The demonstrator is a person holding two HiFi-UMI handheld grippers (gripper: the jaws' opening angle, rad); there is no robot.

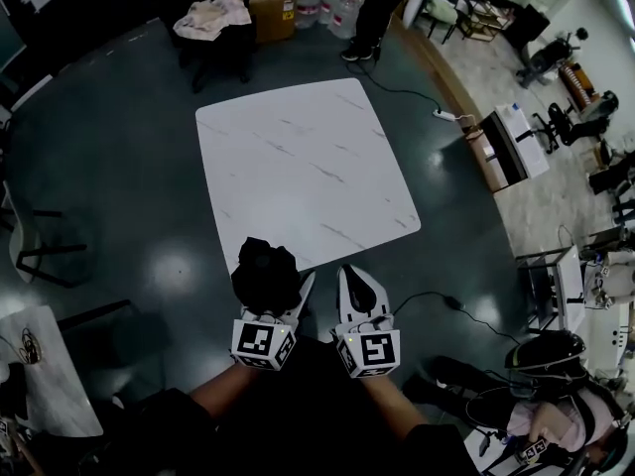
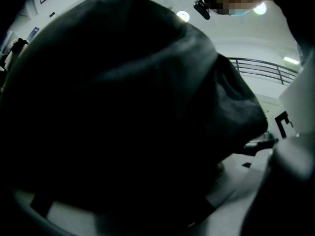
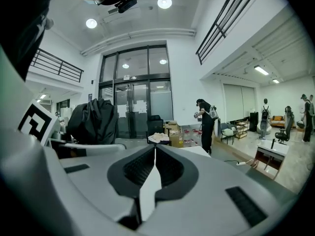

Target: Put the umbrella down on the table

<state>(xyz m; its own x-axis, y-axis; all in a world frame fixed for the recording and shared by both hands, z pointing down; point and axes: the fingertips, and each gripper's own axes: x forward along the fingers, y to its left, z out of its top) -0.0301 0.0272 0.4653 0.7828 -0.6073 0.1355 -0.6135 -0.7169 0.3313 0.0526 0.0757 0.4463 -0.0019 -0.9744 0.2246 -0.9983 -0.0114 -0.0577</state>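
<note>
In the head view a black folded umbrella (image 1: pixel 262 270) hangs over the near edge of the white marble table (image 1: pixel 298 167). My left gripper (image 1: pixel 276 284) is shut on it, jaws wide around the bundle. Dark umbrella fabric (image 2: pixel 123 107) fills the left gripper view and hides the jaws. To the right, my right gripper (image 1: pixel 355 284) is shut with nothing in it, just off the table's near edge. In the right gripper view its pads meet (image 3: pixel 155 151), and the umbrella (image 3: pixel 93 122) shows at the left.
Beyond the table stand a stool with a cloth (image 1: pixel 212 20), a cardboard box (image 1: pixel 271 10) and a person (image 1: pixel 372 13). A power strip with a cable (image 1: pixel 444 115) lies at the right. A second marble table (image 1: pixel 45 375) is at the lower left, a chair (image 1: pixel 40 241) at the left.
</note>
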